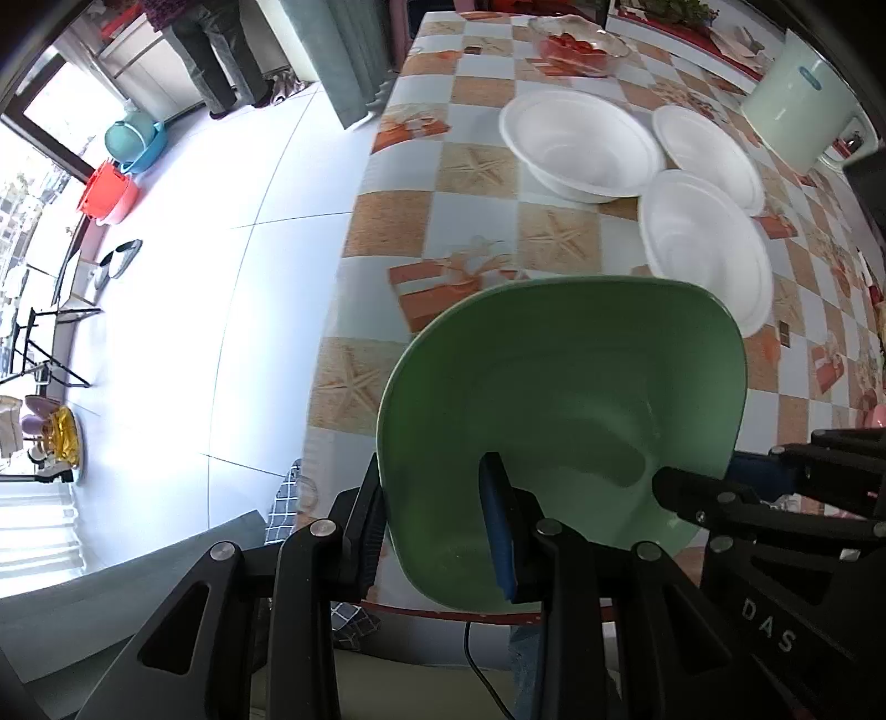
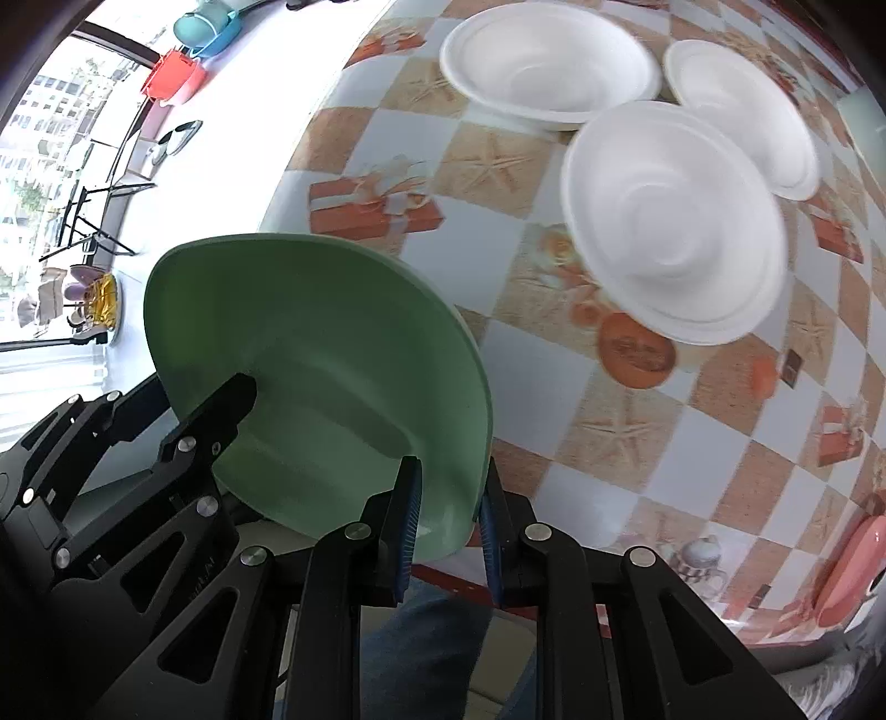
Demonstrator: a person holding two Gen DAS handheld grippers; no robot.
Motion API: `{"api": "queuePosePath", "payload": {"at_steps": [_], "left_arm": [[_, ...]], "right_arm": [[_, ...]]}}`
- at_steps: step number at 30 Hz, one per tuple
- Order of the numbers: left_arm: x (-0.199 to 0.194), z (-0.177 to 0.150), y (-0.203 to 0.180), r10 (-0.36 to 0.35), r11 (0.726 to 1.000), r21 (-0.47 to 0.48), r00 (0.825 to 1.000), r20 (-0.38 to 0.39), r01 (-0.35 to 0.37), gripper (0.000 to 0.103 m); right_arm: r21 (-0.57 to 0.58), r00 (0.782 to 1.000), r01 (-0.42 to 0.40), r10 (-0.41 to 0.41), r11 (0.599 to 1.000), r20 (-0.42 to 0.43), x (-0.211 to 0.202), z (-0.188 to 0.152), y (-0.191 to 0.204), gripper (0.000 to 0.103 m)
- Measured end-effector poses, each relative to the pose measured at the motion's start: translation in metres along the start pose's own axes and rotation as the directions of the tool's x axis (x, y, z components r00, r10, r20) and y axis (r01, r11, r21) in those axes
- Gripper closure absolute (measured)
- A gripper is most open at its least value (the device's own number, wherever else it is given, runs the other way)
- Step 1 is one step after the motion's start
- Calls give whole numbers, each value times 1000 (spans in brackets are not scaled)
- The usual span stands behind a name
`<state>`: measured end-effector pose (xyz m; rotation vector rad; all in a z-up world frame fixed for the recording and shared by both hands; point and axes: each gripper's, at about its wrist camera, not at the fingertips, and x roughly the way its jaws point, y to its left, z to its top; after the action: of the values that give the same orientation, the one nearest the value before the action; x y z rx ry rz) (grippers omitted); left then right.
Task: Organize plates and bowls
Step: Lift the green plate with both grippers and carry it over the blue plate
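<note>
A pale green bowl (image 1: 565,399) hangs tilted over the near edge of the checkered table (image 1: 476,166), gripped from both sides. My left gripper (image 1: 437,531) is shut on its left rim, one blue pad inside and one outside. My right gripper (image 2: 448,526) is shut on the opposite rim of the green bowl (image 2: 332,354). Each wrist view shows the other tool: the right gripper (image 1: 692,493) and the left gripper (image 2: 232,399). Three white foam bowls (image 1: 581,144) (image 1: 709,155) (image 1: 709,249) sit close together beyond it, also in the right wrist view as white bowls (image 2: 548,61) (image 2: 742,116) (image 2: 675,221).
A glass dish of red food (image 1: 581,44) and a pale green bucket (image 1: 797,105) stand at the table's far side. A pink plate (image 2: 853,576) lies near the right edge. White tiled floor (image 1: 221,277) lies left of the table, where a person (image 1: 216,55) stands far off.
</note>
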<state>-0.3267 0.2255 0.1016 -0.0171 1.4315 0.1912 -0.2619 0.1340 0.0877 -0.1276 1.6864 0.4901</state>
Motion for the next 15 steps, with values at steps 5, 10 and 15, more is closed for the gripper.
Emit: {"api": "queuePosePath", "payload": {"at_steps": [5,10,15], "left_arm": [[13,1,7,15,1000,13,1000,-22,-14,68],[28,-2,6,20,999,28,999,-43,-19,68],[39,-3,9,14,1000,14,998,-63,-13,68]], "right_arm": [[29,999,-16,17,999,-47,18,5,2,80],[43,996,-9,13,999,-87,33,7,-1,80],[49,995,-12,17,999,-97,44,15,-1,80]]}}
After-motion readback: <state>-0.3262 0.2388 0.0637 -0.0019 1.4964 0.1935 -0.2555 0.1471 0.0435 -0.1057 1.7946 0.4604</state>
